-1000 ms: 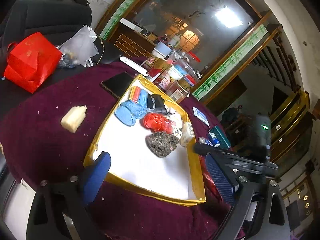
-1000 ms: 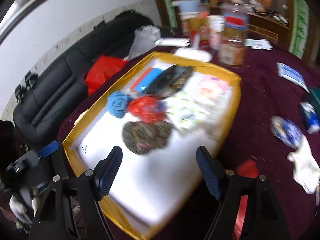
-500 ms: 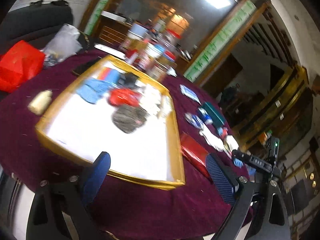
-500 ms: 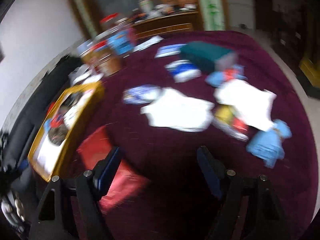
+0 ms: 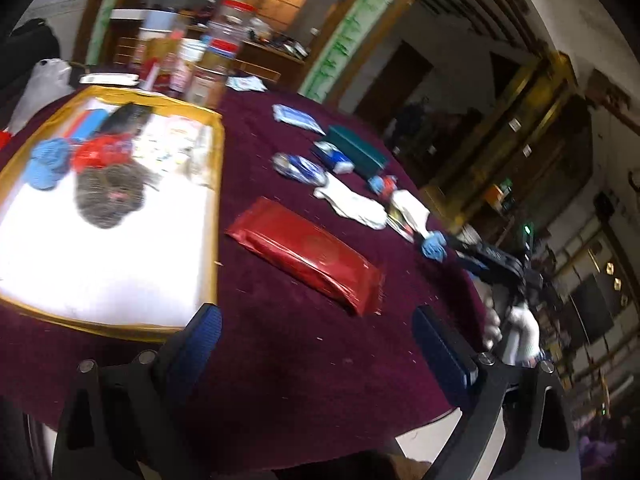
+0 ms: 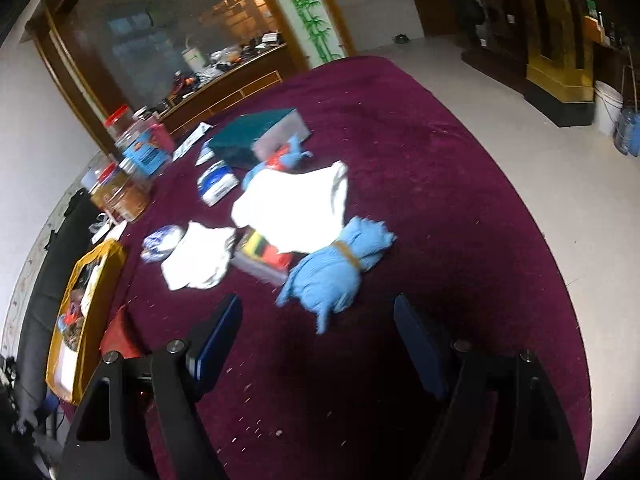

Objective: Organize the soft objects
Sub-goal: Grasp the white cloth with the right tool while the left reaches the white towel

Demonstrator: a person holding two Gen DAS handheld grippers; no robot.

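We are at a round table draped in a deep maroon, velvety cloth [image 6: 440, 168], flecked with pale crumbs. Beyond it lie a pale tiled floor [image 6: 520, 76], dark wood panelling and a glass partition painted with green bamboo [image 6: 308, 20].

Our right gripper [image 6: 318, 344] hangs over the cloth with its blue-padded jaws spread wide and nothing between them. Just ahead of it sits a bundle of light blue fabric [image 6: 332, 268], soft and crumpled, cinched by a tan band. Beside that lies a floppy white cloth [image 6: 296, 204], partly over a flat multicoloured packet [image 6: 264, 256], and further left a second, rumpled white cloth [image 6: 200, 256].

Our left gripper [image 5: 316, 344] is likewise spread and empty. In front of it lies a glossy red foil pouch [image 5: 304, 252], long and flat. To the left stands a gold-rimmed white tray [image 5: 216, 184] holding a blue knitted piece [image 5: 46, 162], a red item [image 5: 102, 152] and a grey-brown woolly piece [image 5: 108, 196]. A dark green box [image 5: 356, 150] rests further back.
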